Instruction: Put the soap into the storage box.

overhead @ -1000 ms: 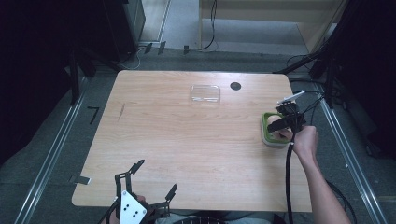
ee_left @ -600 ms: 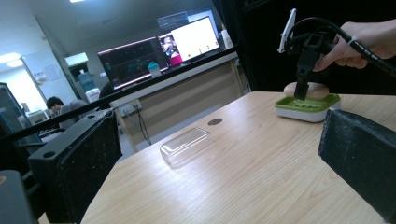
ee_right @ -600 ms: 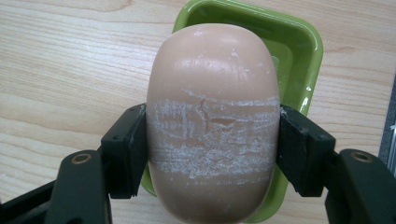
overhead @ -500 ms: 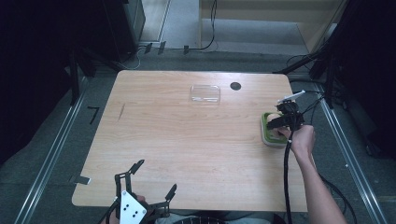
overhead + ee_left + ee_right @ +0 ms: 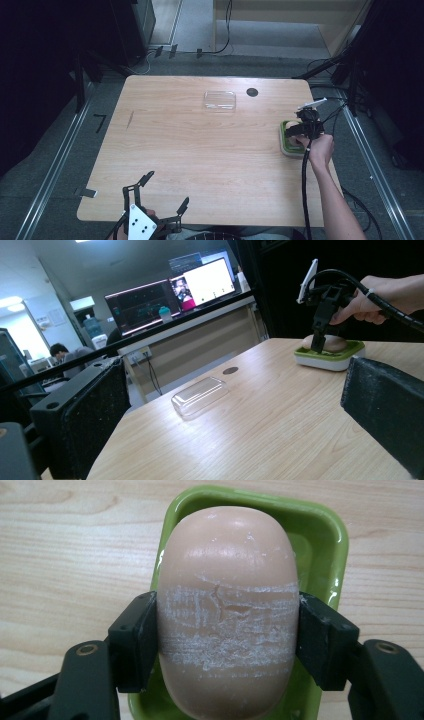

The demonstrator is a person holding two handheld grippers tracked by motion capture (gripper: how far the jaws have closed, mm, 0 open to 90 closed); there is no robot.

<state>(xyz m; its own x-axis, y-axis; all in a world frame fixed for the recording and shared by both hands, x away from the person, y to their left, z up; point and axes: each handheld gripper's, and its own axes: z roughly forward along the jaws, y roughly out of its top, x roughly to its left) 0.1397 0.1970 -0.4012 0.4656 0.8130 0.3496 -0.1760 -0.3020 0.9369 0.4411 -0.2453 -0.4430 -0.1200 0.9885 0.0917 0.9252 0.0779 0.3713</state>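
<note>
Pinkish-beige soap [image 5: 227,615] is sitting in the green dish [image 5: 327,540] at the right edge of the tabletop [image 5: 200,150], and the right tongs [image 5: 227,645] are pressing their pads against its two long sides across a band of whitish scuff marks. In the high view the right tongs [image 5: 300,131] are standing right over the dish [image 5: 286,146], with the hand [image 5: 317,147] just behind them. Compared with a second ago, the tongs are sitting slightly lower and closer onto the dish, and the hand is closer in; the dish itself is lying where it was. That reads as the grasp having just been made, so the next part of the work is probably lifting the soap out. From the left gripper view the soap [image 5: 330,343] is still resting down in the dish [image 5: 330,357], not raised.

Left tongs [image 5: 160,200] are waiting at the near edge of the tabletop with their jaws standing wide apart, holding nothing, and they are not shifting between the pictures. A clear plastic lid [image 5: 220,100] is lying well apart from the dish, toward the far side, near a dark round hole [image 5: 252,92]. The soap looks smooth and rounded, so a light squeeze could let it slip.
</note>
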